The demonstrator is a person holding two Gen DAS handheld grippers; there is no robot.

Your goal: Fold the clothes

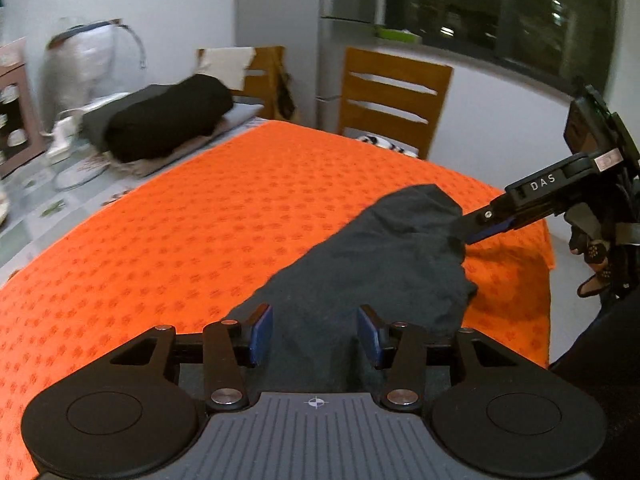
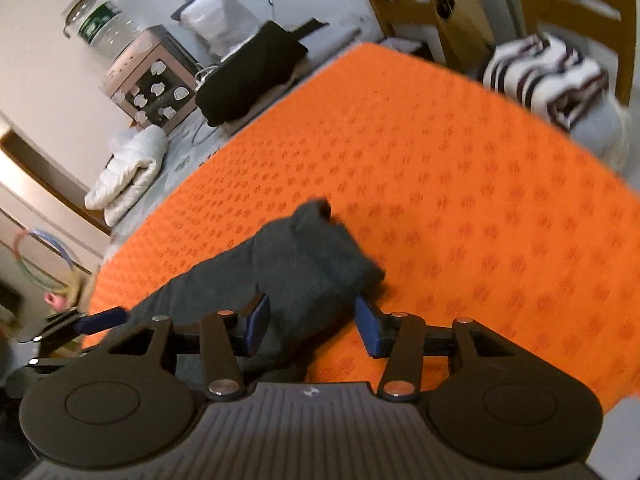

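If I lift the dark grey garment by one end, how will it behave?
Probably floppy: the dark grey garment lies crumpled in soft folds, so it should sag. It looks light and thin. It may drag on the textured orange cloth.

Each camera sits just behind its own claw, looking forward and down along the fingers, close above the orange cloth [image 1: 200,220]. The left view faces the window [image 1: 480,8]; the right view faces a wall. Both share the dark garment [image 1: 380,248] and cloth.
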